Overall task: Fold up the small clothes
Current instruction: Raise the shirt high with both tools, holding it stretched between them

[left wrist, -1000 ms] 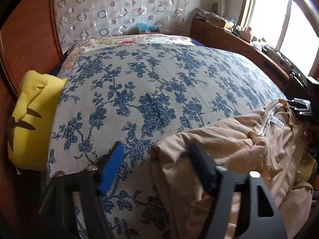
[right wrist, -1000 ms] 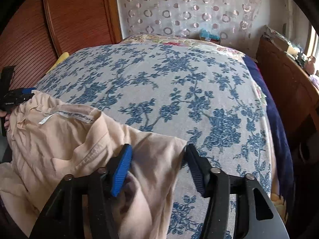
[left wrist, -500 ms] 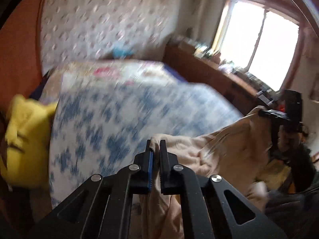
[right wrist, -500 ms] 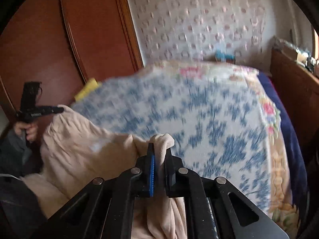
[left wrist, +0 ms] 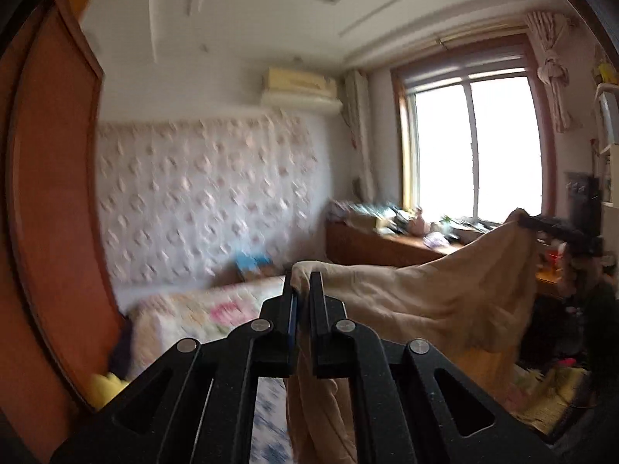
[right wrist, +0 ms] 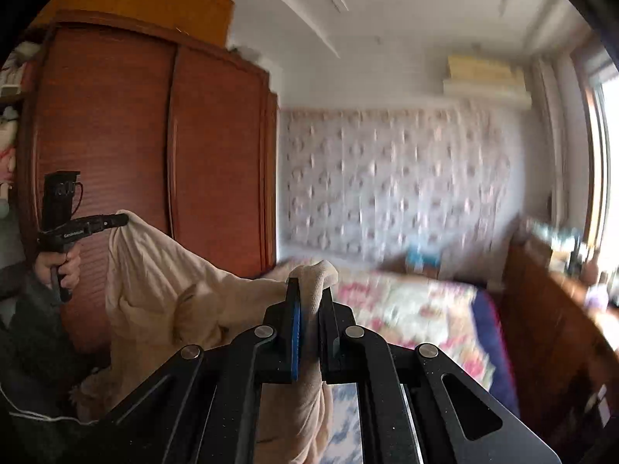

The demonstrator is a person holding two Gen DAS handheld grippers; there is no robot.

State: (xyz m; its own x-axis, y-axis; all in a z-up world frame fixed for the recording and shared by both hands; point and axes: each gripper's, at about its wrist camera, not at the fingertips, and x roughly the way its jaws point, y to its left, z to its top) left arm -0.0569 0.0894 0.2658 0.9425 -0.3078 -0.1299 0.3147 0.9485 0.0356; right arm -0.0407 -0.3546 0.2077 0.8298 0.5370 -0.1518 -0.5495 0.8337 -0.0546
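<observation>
A beige garment (left wrist: 425, 294) hangs in the air, stretched between my two grippers. My left gripper (left wrist: 303, 282) is shut on one corner of it, a fold of cloth poking up between the jaws. In the left wrist view the right gripper (left wrist: 522, 221) pinches the far corner. My right gripper (right wrist: 309, 290) is shut on the other corner of the garment (right wrist: 162, 286). In the right wrist view the left gripper (right wrist: 123, 219) holds the far end, with a person's hand (right wrist: 58, 266) on its handle. Below the cloth lies the bed (right wrist: 406, 309), blurred.
A brown wardrobe (right wrist: 154, 154) stands to the left of the bed. A patterned headboard wall (left wrist: 201, 201) is behind it. A wooden sideboard (left wrist: 387, 243) with clutter runs under the window (left wrist: 476, 154). A yellow cushion (left wrist: 108, 384) lies at the bed's left edge.
Both grippers went from open over the garment on the bed to shut on its corners. Both have risen and tilted up, lifting the garment off the bed.
</observation>
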